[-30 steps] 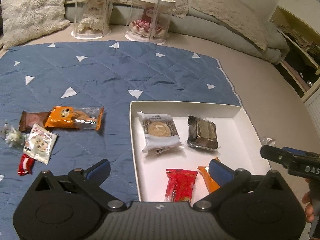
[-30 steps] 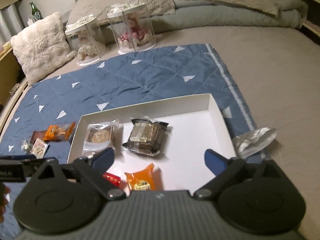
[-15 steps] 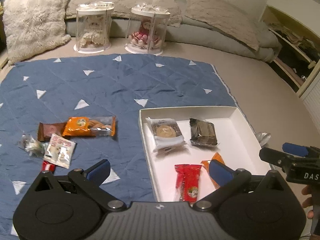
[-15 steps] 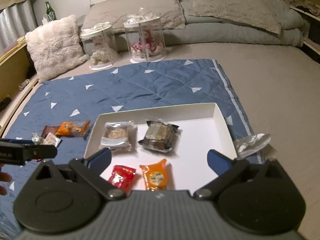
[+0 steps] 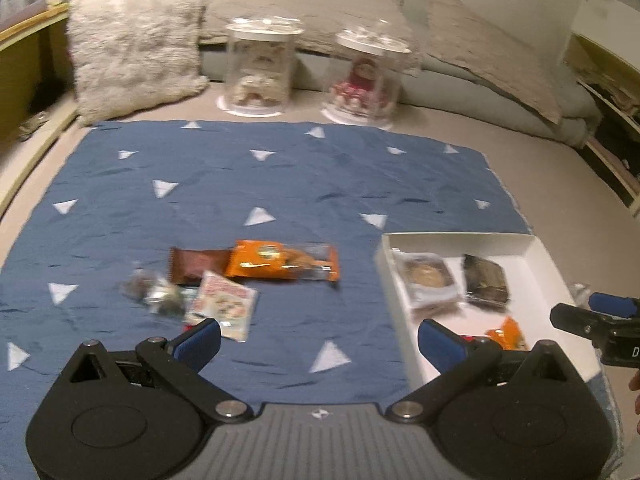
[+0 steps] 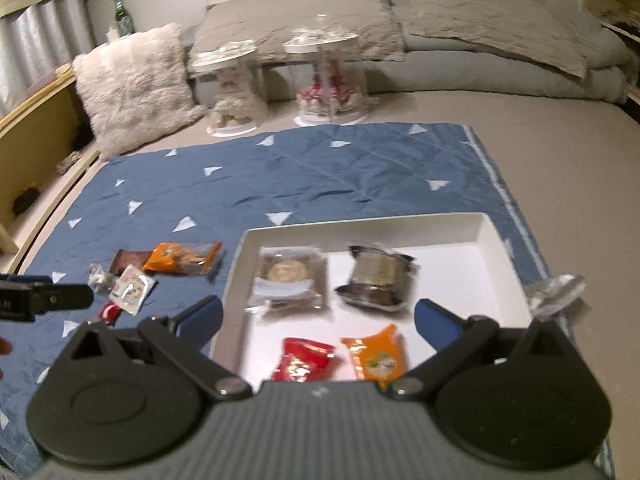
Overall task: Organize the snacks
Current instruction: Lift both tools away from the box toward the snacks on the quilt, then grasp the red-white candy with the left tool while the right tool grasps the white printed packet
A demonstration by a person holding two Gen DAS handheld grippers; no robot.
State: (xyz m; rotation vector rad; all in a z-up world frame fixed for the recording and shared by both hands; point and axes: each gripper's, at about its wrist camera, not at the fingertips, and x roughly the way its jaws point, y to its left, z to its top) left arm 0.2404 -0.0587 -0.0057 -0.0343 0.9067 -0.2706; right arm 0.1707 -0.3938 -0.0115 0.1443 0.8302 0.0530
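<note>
Above the blue quilt, left tool and right tool are spread wide, empty; white tray holds four snacks.

Both wrist views overlooking tray

You are looking across a beige carpeted floor where a blue quilted mat with white triangles is lying flat. A fluffy cream cushion is leaning at the far left, and two clear display domes are standing just beyond the mat. Grey bedding and flat pillows are piling up along the back wall. A green bottle is standing by the curtained window. Dim, warm indoor light is filling the room.
</note>
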